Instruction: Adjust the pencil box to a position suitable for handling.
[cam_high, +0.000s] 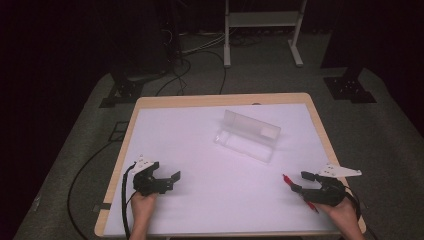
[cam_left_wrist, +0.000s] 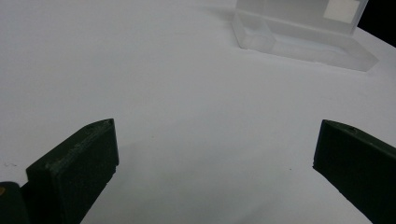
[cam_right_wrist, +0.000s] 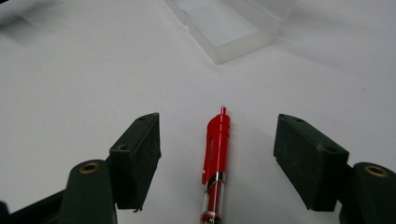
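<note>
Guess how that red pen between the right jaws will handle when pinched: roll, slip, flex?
The red pen looks like a rigid plastic barrel, so probably stiff and light. Its round, glossy body may roll on the smooth table if nudged sideways, though the clip could check that. The right hand-held gripper stands open around it; flat pads should hold, perhaps slightly slippery.

Your red pen (cam_right_wrist: 215, 158) runs off the bottom edge in the right gripper view, its barrel end unseen. Beyond the pen, the clear case (cam_right_wrist: 233, 25) is cut by the top edge; its label (cam_high: 269, 132) is unreadable.
</note>
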